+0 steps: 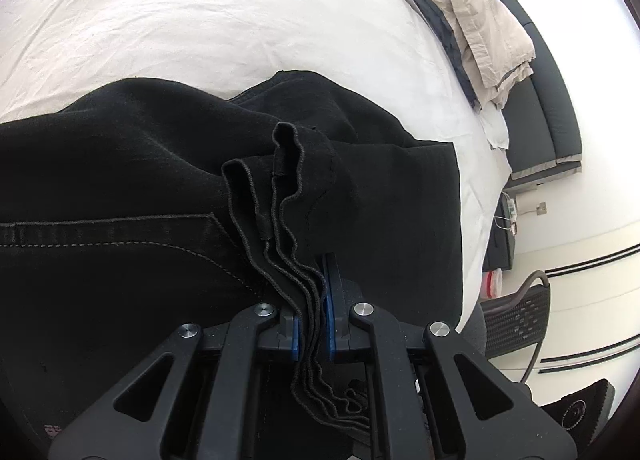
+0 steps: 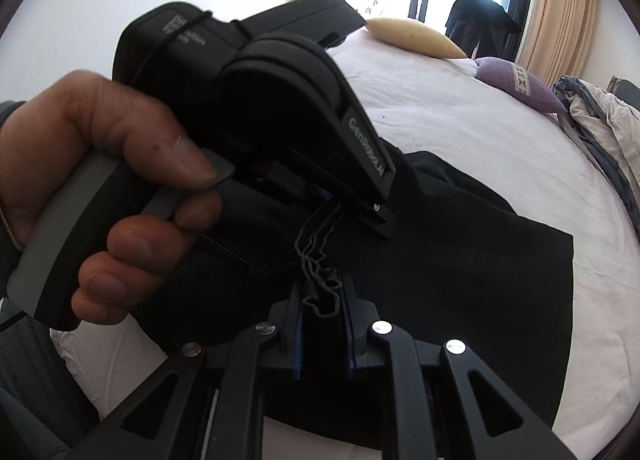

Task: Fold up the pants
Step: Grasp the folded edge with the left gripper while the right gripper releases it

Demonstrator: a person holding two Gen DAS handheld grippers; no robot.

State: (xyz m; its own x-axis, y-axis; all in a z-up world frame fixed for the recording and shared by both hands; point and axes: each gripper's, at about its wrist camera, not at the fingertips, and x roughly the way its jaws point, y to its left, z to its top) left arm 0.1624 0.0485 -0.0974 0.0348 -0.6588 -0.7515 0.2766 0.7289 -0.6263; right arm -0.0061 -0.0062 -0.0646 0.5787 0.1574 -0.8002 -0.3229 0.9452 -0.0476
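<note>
While the black pants [image 1: 140, 164] lie spread over the white bed sheet [image 1: 200, 20], their bunched edges are gathered at the near side, where both tools meet. Going from the left, the person's hand [image 2: 108, 188] squeezes the trigger of the left gripper [image 1: 312, 324], whose blue pads [image 1: 329, 300] are pinched tight on several stacked, wavy hems. Just right of it in the right wrist view, the right gripper [image 2: 322, 334] stands narrowed around the same bundle of edges, the cloth filling the gap between its pads. Far right on the bed lies a heap of beige and blue bedding [image 1: 480, 20]. This looks like mid-fold, with layers collected and held. The next move likely calls for carrying the bundle across together, keeping both pinches firm so no layer slips out.
</note>
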